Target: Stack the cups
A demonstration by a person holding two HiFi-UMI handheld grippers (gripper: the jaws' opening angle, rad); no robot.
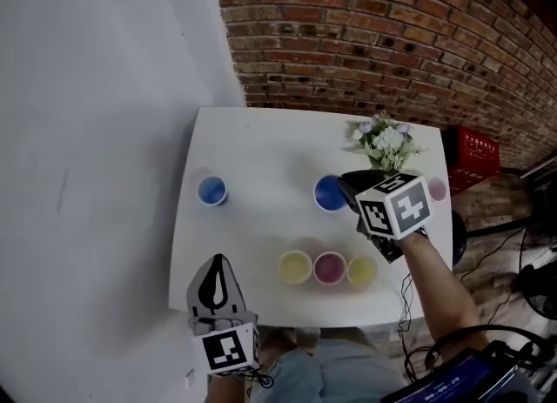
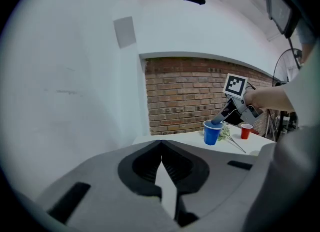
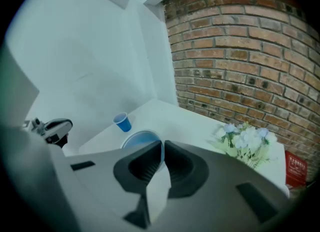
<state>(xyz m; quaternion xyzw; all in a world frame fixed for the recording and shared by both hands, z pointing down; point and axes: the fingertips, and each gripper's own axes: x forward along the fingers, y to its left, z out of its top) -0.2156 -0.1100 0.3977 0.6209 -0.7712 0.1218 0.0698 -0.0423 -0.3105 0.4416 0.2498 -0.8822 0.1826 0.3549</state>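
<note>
**Inspector:** Well, what stood at the left of the table (image 1: pixel 261 136)?

**Assistant:** One blue cup (image 1: pixel 211 191), upright and alone near the left edge. Nearer the person, at the table's front left corner, was the left gripper (image 1: pixel 218 264). Its jaws were closed tip to tip, with nothing between them.

**Inspector:** And the middle?

**Assistant:** Three cups stood in a row along the near edge. First a yellow cup (image 1: pixel 295 266), then a pink cup (image 1: pixel 329 267), then a second yellow cup (image 1: pixel 361 271). All were mouth up, side by side, each standing singly.

**Inspector:** The right?

**Assistant:** A second blue cup (image 1: pixel 330 192) was behind the row. The right gripper (image 1: pixel 345 187) was clamped on its rim, with the cup's wall between the jaws. Whether its base touched the table could not be told. Flowers (image 1: pixel 383 140) lay behind that gripper. A reddish cup (image 1: pixel 437 188) stood at the right edge, and a red crate (image 1: pixel 474 156) sat on the floor past the table.
</note>
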